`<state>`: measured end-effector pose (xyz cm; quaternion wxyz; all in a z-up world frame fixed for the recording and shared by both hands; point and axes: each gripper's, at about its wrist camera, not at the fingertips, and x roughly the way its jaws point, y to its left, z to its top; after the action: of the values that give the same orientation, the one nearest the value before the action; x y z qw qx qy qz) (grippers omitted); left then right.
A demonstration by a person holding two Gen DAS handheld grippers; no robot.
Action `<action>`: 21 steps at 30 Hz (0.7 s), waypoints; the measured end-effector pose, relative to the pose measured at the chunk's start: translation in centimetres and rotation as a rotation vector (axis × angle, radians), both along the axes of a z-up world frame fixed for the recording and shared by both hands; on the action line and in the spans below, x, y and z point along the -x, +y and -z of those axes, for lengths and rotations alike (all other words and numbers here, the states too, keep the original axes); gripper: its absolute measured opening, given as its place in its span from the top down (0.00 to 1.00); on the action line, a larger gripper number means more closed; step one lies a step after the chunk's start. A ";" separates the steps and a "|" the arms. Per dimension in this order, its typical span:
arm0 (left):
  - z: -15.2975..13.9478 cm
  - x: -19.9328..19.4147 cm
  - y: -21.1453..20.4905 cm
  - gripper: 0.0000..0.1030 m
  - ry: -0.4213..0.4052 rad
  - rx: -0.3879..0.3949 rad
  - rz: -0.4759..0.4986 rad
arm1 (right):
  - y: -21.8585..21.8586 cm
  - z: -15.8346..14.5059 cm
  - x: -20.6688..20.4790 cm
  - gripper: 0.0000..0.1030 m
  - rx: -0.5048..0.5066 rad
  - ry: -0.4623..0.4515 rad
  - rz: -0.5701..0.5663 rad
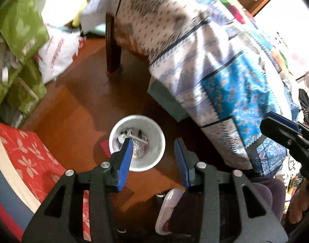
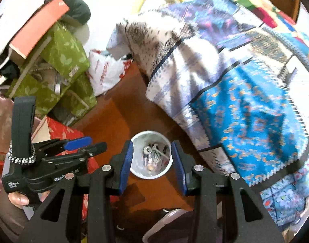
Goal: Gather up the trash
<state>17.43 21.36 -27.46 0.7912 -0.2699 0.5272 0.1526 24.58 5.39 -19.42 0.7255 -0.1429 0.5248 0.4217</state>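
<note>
Both grippers are hanging over the white trash bin [image 1: 137, 142] standing on the brown floor [image 1: 73, 105], just left of the patterned bedspread [image 1: 215, 60]. The left gripper [image 1: 153, 154] and right gripper [image 2: 152, 158] are standing with jaws parted, nothing between them. The bin is holding small scraps.

Both the left gripper [image 1: 153, 141] and right gripper [image 2: 152, 144] point steeply down, jaws apart, empty.

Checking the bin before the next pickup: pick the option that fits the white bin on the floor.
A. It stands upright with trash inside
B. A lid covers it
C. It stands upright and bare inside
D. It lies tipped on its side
A: the white bin stands upright on the wooden floor, mouth open, with small scraps showing inside.
</note>
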 end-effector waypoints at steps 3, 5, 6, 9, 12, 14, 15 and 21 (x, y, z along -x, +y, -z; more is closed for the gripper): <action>-3.7 0.6 -0.9 0.60 -0.068 -0.050 0.012 | -1.8 -2.3 0.4 0.65 -0.038 -0.052 0.030; -6.3 1.0 -1.5 0.60 -0.121 -0.077 0.019 | -3.3 -4.3 1.0 0.65 -0.073 -0.093 0.055; -7.8 1.3 -1.9 0.60 -0.152 -0.093 0.024 | -4.0 -5.3 1.3 0.65 -0.090 -0.115 0.064; -11.9 2.3 -3.1 0.60 -0.247 -0.130 0.039 | -6.8 -9.0 2.7 0.65 -0.149 -0.214 0.108; -16.4 3.6 -4.9 0.60 -0.355 -0.171 0.064 | -9.2 -12.4 4.3 0.65 -0.198 -0.313 0.159; -19.2 4.7 -6.4 0.60 -0.428 -0.202 0.090 | -11.3 -14.5 5.5 0.65 -0.234 -0.367 0.197; -20.5 5.3 -7.3 0.60 -0.462 -0.216 0.103 | -12.2 -15.4 5.9 0.65 -0.249 -0.386 0.212; -26.5 9.7 -12.7 0.60 -0.647 -0.316 0.186 | -17.6 -19.8 9.9 0.65 -0.339 -0.514 0.353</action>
<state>7.70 8.69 -0.97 0.9593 -0.1297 0.2420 0.0662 14.64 -12.22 0.35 0.9091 -0.0292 0.2642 0.3209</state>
